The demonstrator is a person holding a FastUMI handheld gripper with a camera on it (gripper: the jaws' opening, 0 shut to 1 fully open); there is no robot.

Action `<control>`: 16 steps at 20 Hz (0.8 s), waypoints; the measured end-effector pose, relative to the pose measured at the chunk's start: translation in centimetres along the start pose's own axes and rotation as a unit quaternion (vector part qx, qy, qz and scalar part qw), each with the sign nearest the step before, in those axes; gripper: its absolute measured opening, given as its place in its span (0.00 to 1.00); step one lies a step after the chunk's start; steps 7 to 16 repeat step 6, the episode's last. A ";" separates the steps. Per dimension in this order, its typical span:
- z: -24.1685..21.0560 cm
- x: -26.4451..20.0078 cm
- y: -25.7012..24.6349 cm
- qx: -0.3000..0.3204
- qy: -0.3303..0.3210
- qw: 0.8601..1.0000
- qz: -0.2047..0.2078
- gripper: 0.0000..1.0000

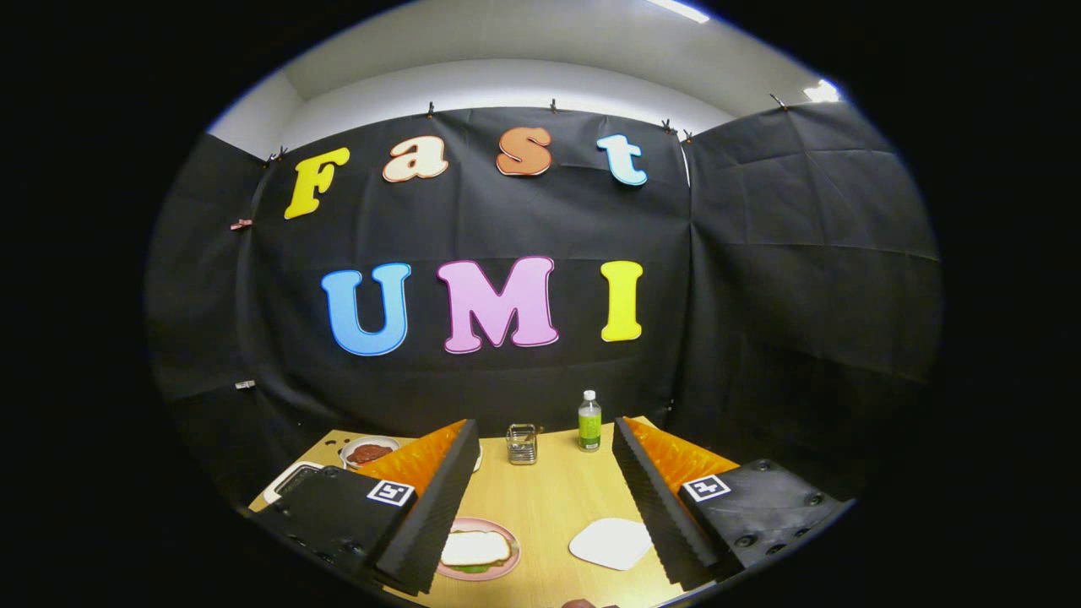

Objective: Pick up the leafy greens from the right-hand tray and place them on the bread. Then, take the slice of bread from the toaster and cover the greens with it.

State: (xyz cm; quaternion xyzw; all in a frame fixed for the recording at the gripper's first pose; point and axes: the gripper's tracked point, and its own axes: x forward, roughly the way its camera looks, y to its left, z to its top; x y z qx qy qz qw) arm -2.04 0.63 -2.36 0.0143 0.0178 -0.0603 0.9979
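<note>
Tongs (540, 507) spread wide, empty; bread (475, 548) w/ green edge peeking under it sits on pink plate (505, 564), white tray (611, 543) just beside.

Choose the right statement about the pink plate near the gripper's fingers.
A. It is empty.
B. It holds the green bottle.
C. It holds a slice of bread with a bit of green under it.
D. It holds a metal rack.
C: the pink plate carries a slice of bread with green at its lower edge, while the gripper is open with nothing between its fingers.
</note>
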 end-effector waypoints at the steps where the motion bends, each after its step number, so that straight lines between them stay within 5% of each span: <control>1: -0.4 0.1 -0.2 0.000 0.008 1.000 -0.002 0.99; 16: -0.3 0.7 1.0 0.009 0.014 1.000 0.016 0.99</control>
